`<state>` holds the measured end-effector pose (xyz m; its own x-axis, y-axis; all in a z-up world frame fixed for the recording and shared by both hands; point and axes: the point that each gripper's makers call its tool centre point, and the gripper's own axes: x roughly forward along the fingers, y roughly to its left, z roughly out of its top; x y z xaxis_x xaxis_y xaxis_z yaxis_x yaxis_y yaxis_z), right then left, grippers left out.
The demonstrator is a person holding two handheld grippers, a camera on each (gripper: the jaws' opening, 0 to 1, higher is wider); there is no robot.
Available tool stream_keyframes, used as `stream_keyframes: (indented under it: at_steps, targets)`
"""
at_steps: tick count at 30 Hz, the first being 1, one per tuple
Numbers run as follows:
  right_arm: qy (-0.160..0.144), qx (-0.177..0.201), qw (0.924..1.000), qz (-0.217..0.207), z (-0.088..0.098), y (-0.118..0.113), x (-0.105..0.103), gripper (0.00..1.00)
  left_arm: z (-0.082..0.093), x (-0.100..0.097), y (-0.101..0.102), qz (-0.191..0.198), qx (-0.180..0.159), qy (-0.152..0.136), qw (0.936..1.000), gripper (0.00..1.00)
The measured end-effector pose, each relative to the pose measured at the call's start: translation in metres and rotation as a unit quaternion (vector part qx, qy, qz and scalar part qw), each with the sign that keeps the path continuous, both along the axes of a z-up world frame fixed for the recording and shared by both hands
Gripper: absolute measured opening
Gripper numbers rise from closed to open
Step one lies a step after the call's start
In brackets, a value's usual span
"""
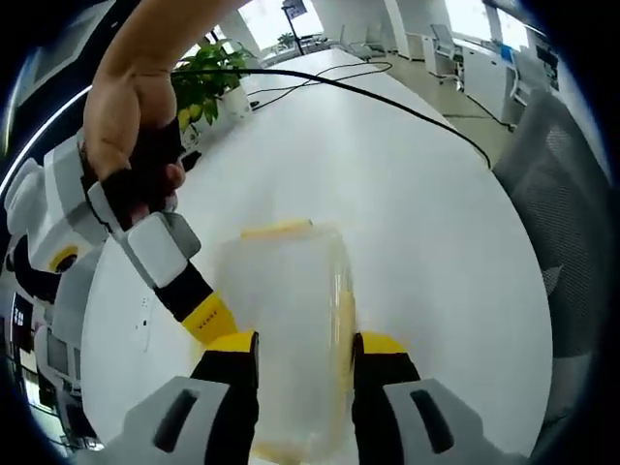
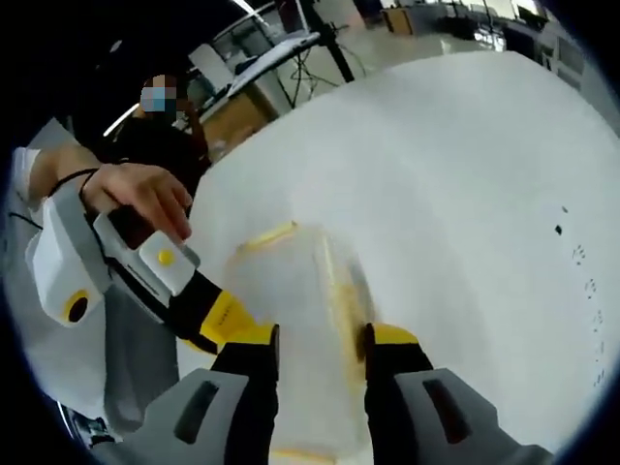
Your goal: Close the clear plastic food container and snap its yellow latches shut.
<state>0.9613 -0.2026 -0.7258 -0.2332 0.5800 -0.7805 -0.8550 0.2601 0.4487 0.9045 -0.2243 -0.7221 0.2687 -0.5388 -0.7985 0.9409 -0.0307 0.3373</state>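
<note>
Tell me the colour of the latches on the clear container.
Yellow. The latch along the far edge of the clear container shows best in the left gripper view.

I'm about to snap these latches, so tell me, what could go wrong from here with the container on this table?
1. Both tools crowd the clear container from close quarters; the left tool and right tool could knock into each other.
2. The container sits on a smooth white table, so a sideways push on a yellow latch may slide it instead of snapping it.
3. The box looks blurred, so whether the lid is seated is unclear; latching it skewed could jam it.
</note>
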Motion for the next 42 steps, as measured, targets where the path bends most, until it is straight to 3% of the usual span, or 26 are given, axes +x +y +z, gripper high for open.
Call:
stream_keyframes:
  at_steps: [4, 5, 6, 8, 14, 26, 29, 32, 34, 36, 39, 42]
  targets:
    - [0.015, -0.006, 0.9998, -0.011, 0.000, 0.001, -0.004, 0.29, -0.001, 0.001, -0.001, -0.001, -0.002, -0.003, 1.0000, 0.29]
    - [0.048, -0.022, 0.9986, 0.000, -0.001, -0.004, -0.017, 0.27, -0.001, -0.002, -0.008, -0.030, -0.004, -0.018, 0.9994, 0.29]
    - [0.026, -0.010, 0.9995, -0.016, -0.004, 0.002, -0.006, 0.27, -0.001, -0.003, -0.003, -0.005, 0.004, -0.017, 0.9998, 0.29]
    - [0.030, -0.006, 0.9994, -0.013, -0.008, 0.002, -0.008, 0.26, -0.001, -0.004, -0.004, -0.008, 0.002, -0.015, 0.9999, 0.29]
    - [0.030, -0.002, 0.9994, -0.017, -0.016, 0.001, 0.011, 0.27, -0.002, -0.009, -0.006, -0.008, 0.001, -0.018, 0.9998, 0.29]
    - [0.025, 0.009, 0.9992, -0.029, -0.010, -0.001, 0.008, 0.32, 0.000, -0.012, -0.002, -0.015, 0.012, -0.036, 0.9992, 0.31]
    - [0.008, 0.012, 0.9986, -0.051, -0.007, -0.003, 0.012, 0.34, 0.003, -0.013, -0.001, -0.009, 0.009, -0.036, 0.9993, 0.31]
    - [-0.040, 0.023, 0.9962, -0.073, 0.001, -0.008, 0.015, 0.42, 0.016, -0.012, -0.009, 0.022, -0.044, -0.016, 0.9986, 0.35]
    - [-0.043, 0.039, 0.9943, -0.090, 0.012, -0.012, 0.004, 0.39, 0.025, -0.011, -0.011, 0.036, -0.065, -0.016, 0.9971, 0.35]
    - [-0.059, 0.057, 0.9906, -0.110, 0.019, -0.016, 0.009, 0.38, 0.027, -0.011, -0.009, 0.042, -0.071, -0.013, 0.9965, 0.35]
    - [-0.085, 0.070, 0.9855, -0.129, 0.037, -0.020, -0.002, 0.39, 0.029, -0.009, -0.003, 0.057, -0.076, -0.013, 0.9953, 0.35]
    - [-0.102, 0.088, 0.9803, -0.145, 0.038, -0.027, -0.005, 0.39, 0.032, -0.006, 0.007, 0.100, -0.105, 0.011, 0.9893, 0.35]
